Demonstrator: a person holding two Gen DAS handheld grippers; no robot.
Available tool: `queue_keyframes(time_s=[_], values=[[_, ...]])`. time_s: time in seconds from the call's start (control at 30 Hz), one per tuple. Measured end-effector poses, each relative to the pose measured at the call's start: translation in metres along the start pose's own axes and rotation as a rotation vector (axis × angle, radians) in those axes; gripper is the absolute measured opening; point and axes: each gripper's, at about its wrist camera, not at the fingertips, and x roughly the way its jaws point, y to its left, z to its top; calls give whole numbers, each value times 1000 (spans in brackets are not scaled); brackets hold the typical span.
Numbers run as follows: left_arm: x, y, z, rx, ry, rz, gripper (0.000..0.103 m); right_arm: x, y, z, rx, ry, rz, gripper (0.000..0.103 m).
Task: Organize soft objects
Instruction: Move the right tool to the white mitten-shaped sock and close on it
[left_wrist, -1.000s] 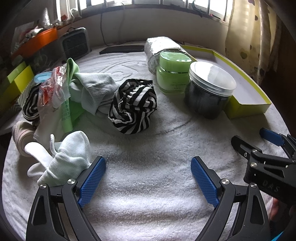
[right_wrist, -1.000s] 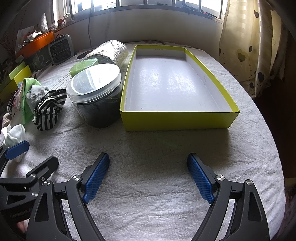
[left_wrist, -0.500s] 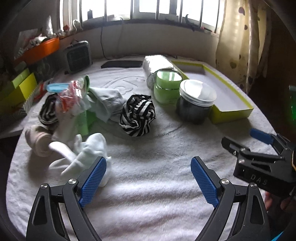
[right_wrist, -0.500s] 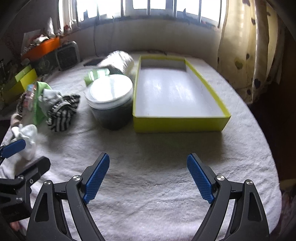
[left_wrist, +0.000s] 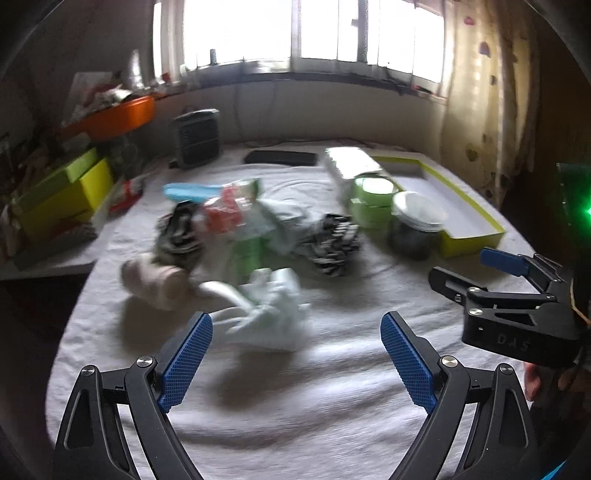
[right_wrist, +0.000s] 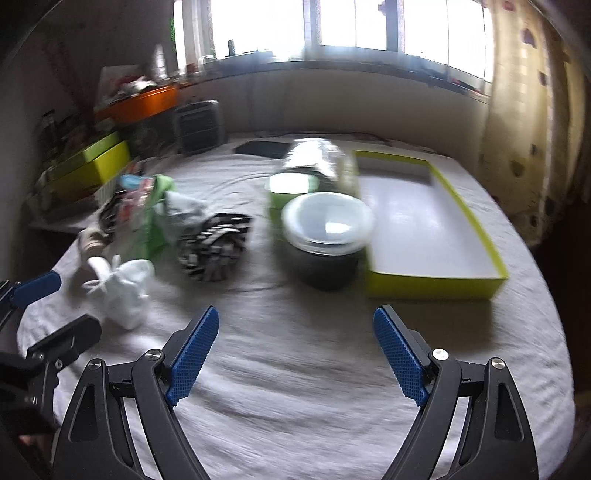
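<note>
Socks (left_wrist: 273, 310) lie heaped on the white towel (left_wrist: 295, 406) ahead of the left gripper (left_wrist: 295, 354), jaws wide apart and empty. From the right wrist, the right gripper (right_wrist: 295, 350) gapes empty too, facing a yellow-green tray (right_wrist: 436, 286) beside a dark lidded jar (right_wrist: 327, 236).

Black tongs (left_wrist: 295, 354) with blue ribbed pads (left_wrist: 186, 360), silver screws.

left gripper (left_wrist: 295, 356) raised, right gripper (right_wrist: 295, 356) raised
</note>
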Motion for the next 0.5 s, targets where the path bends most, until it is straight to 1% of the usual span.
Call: queue_keyframes(time_s=[0.1,0.2,0.4,0.5], values=[[0,20,-2,-20,13,39,93,8,18,2,-23,5,67,86],[0,41,-5,-39,12,78,93,16,34,3,-53,14,107,86],[3,88,-10,-122,22,91,93,31,62,6,-100,36,189,86],[8,110,-11,-170,35,78,93,37,74,10,-111,48,223,86]])
